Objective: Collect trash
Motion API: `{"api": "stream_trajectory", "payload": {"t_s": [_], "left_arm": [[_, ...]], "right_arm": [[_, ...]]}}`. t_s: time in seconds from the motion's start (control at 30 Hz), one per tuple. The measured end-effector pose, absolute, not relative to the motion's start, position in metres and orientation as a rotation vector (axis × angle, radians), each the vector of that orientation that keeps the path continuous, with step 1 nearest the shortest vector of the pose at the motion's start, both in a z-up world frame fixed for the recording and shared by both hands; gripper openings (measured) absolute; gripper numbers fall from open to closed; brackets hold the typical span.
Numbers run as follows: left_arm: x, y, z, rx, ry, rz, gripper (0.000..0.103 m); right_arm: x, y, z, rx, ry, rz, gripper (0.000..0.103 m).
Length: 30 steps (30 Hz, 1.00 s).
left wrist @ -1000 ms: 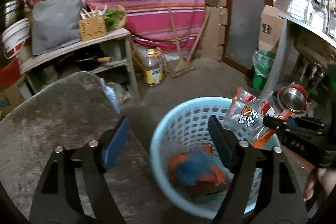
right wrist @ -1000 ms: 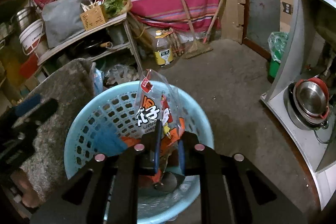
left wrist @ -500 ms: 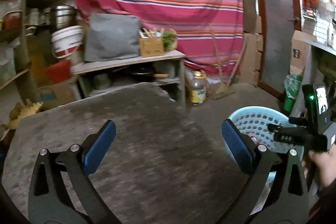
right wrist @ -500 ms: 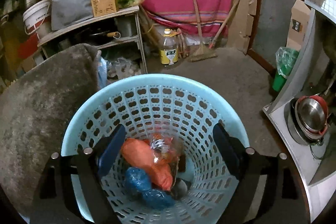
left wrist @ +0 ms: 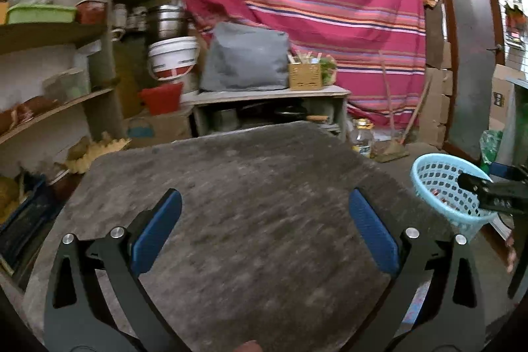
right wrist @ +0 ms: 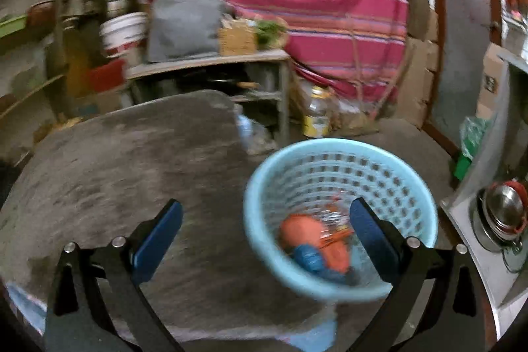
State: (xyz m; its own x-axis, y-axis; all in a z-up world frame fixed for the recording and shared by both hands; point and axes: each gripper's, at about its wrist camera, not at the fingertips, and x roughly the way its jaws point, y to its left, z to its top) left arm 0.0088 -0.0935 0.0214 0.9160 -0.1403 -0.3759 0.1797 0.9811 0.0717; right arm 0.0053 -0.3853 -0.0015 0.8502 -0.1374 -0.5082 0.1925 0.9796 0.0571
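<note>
both grippers are spread wide and empty: the left gripper [left wrist: 264,230] over the bare table [left wrist: 231,174], the right gripper [right wrist: 265,233] nearer the basket [right wrist: 260,240]. trash [right wrist: 316,240] lies inside that basket, down and right of the table edge, so no piece shows for either to reach.

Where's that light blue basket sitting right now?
The light blue basket stands on the floor just right of the grey table, low in the right wrist view, with trash inside.
</note>
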Motion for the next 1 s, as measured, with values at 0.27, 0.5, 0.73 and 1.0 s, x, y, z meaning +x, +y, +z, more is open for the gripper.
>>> {"api": "stream_trajectory", "payload": {"t_s": [0.27, 0.5, 0.73, 1.0], "left_arm": [[-0.033, -0.048, 0.012, 0.082, 0.365, -0.098, 0.098], [-0.054, -0.033, -0.001, 0.094, 0.323, -0.02, 0.098], [-0.052, -0.028, -0.011, 0.099, 0.332, -0.012, 0.098], [-0.046, -0.027, -0.013, 0.088, 0.334, -0.011, 0.098]], "right_arm": [[-0.041, -0.303, 0.008, 0.014, 0.389, -0.119, 0.099], [-0.052, -0.269, -0.008, 0.008, 0.416, 0.001, 0.099], [-0.059, -0.249, -0.01, -0.025, 0.356, -0.038, 0.099], [-0.049, -0.242, -0.011, -0.029, 0.37, -0.032, 0.099]]}}
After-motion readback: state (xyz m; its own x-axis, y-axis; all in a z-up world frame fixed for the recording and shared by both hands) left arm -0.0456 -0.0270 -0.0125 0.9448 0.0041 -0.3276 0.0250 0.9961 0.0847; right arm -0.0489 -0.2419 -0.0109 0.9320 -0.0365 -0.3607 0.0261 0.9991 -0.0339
